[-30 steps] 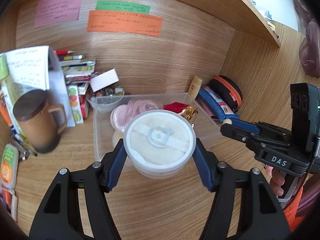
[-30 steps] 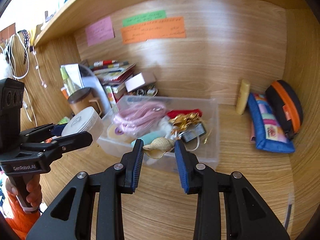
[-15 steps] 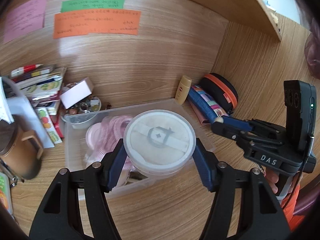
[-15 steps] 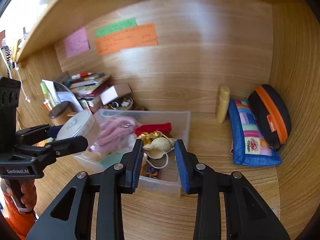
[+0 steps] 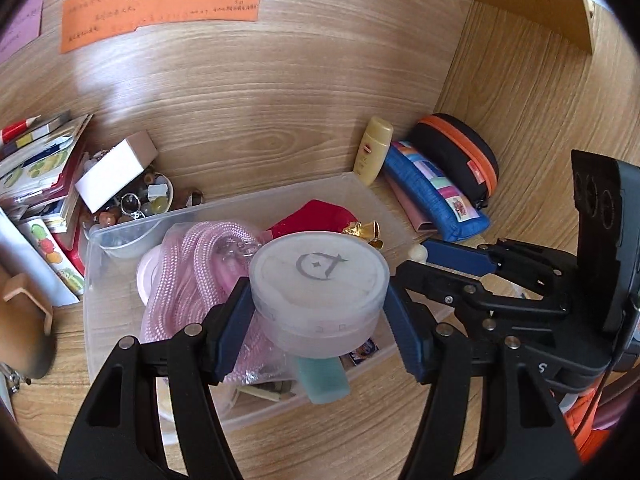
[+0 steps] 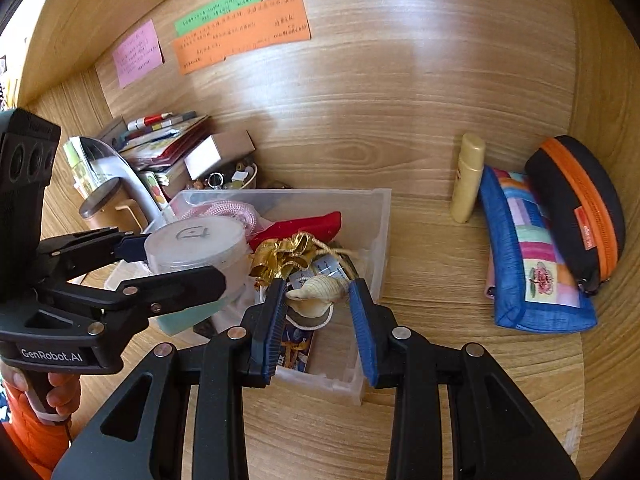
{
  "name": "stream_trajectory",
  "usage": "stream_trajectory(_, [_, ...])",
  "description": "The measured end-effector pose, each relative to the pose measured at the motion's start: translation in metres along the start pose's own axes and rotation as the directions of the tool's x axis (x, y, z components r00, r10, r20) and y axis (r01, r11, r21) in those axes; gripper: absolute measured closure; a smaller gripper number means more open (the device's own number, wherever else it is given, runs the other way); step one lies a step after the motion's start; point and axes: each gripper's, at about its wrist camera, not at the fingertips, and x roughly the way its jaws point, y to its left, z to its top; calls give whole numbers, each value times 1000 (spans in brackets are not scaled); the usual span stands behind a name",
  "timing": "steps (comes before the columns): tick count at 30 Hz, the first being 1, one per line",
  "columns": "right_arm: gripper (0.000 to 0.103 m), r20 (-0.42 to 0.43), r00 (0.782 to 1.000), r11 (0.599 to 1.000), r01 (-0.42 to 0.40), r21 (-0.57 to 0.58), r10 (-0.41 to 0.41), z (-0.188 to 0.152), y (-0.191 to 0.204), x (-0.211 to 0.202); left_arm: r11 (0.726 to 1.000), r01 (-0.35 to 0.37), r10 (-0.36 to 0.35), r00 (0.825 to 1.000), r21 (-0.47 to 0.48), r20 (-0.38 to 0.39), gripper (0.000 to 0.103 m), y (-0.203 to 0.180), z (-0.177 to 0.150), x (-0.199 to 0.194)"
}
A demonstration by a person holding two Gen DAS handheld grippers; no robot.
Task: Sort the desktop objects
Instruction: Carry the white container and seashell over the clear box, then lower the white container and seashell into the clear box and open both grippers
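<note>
Your left gripper fingers clamp the round powder-puff case while your right gripper fingers pinch the seashell, both over the crowded clear bin, so releasing carelessly could drop the shell onto the desk.

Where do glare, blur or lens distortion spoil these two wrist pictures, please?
Left wrist view: fisheye bends the wooden back wall, a pale sheen lies on it at upper left, and the brown mug at the left edge is smeared. Right wrist view: the same bowing, a broad sheen on the wall right of the orange note, whose writing is too small to read.
</note>
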Motion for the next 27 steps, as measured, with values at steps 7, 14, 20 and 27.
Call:
stream_trajectory(7, [74, -20, 1000, 1000, 19, -23, -19, -1, 1, 12, 1000, -7, 7, 1000, 28, -16, 38, -2, 0, 11])
stream_trajectory(14, [74, -19, 999, 999, 27, -38, -27, -3, 1, 15, 999, -14, 15, 1000, 47, -9, 37, -2, 0, 15])
stream_trajectory(20, [74, -15, 999, 999, 28, -46, -29, -4, 2, 15, 999, -11, 11, 1000, 48, -13, 28, -1, -1, 12])
stream_trajectory(27, [73, -12, 1000, 999, 24, -49, -25, -5, 2, 15, 999, 4, -4, 1000, 34, -14, 26, 0, -1, 10])
